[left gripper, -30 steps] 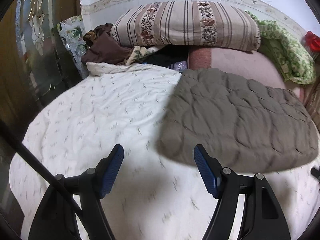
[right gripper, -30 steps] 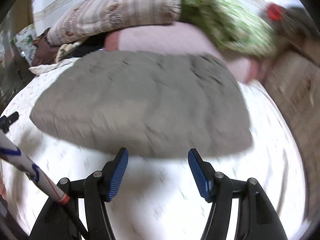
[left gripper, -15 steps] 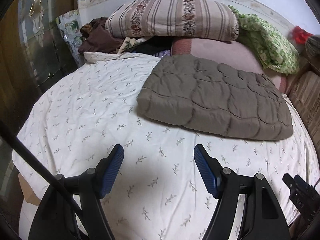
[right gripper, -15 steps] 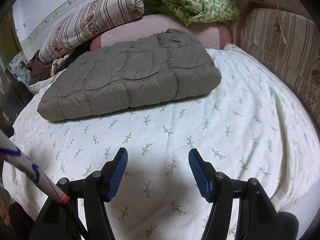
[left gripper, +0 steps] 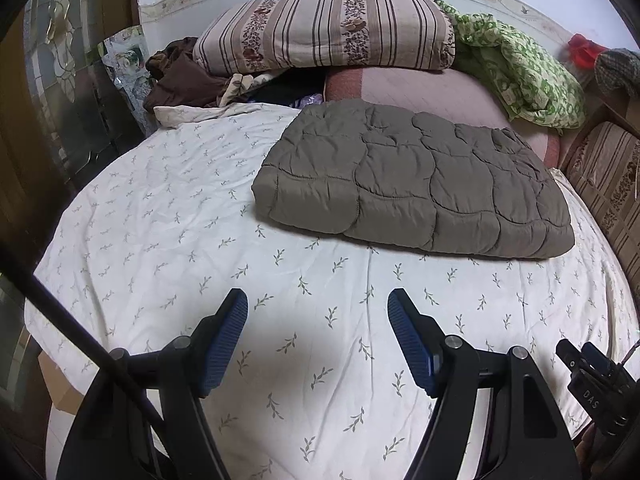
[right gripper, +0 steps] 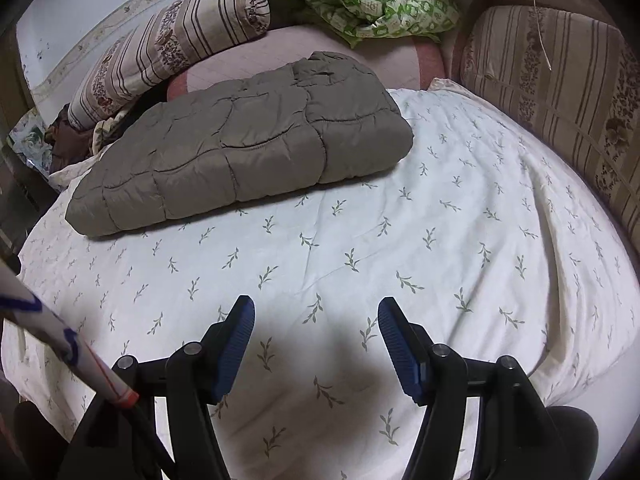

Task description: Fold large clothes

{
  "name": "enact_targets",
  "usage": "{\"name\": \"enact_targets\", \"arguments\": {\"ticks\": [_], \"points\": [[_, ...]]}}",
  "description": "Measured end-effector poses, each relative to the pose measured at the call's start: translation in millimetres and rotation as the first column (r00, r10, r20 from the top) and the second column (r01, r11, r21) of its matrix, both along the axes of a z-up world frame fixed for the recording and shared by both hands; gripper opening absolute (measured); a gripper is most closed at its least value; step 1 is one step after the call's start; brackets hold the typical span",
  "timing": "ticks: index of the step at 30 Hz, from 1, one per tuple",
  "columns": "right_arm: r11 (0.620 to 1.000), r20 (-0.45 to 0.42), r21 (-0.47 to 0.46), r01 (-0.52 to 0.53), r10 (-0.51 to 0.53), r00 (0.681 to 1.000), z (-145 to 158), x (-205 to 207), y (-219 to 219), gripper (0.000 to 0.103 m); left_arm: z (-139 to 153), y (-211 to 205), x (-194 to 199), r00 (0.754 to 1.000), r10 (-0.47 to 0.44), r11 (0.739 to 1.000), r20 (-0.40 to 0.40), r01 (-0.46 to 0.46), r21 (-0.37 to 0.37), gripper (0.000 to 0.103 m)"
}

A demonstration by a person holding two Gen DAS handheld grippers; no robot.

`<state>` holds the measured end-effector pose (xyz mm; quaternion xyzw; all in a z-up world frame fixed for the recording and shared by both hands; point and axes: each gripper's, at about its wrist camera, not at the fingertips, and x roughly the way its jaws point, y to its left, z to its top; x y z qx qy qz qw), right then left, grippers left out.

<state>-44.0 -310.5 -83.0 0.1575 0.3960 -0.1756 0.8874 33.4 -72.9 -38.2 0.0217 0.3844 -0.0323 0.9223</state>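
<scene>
A grey-brown quilted padded garment (left gripper: 416, 184) (right gripper: 240, 152) lies folded into a thick rectangle on the white leaf-print bedsheet (left gripper: 168, 216) (right gripper: 460, 220), toward the back of the bed. My left gripper (left gripper: 318, 308) hovers open over bare sheet, well short of the garment's near edge, nothing between its blue pads. My right gripper (right gripper: 316, 312) is also open and empty over the sheet, a good way in front of the garment. The tip of the right gripper shows at the lower right of the left wrist view.
A striped floral pillow (left gripper: 324, 28) (right gripper: 168, 48), a green patterned blanket (left gripper: 520, 68) (right gripper: 372, 0) and a pink mat (left gripper: 432, 92) lie behind the garment. Dark brown clothes (left gripper: 180, 76) pile at the back left. A striped cushion (right gripper: 560, 92) lines the right side; a glass door (left gripper: 60, 92) stands left.
Both grippers have drawn back from the folded garment toward the near side of the bed, so it now looks smaller and farther. Both stay open and empty.
</scene>
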Motion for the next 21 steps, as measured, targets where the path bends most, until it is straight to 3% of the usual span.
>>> {"name": "enact_targets", "arguments": {"ticks": [21], "points": [[0.999, -0.044, 0.002, -0.036, 0.036, 0.998, -11.5, 28.1, 2.9, 0.070, -30.1, 9.4, 26.3, 0.996, 0.019, 1.000, -0.083, -0.018, 0.015, 0.072]]}}
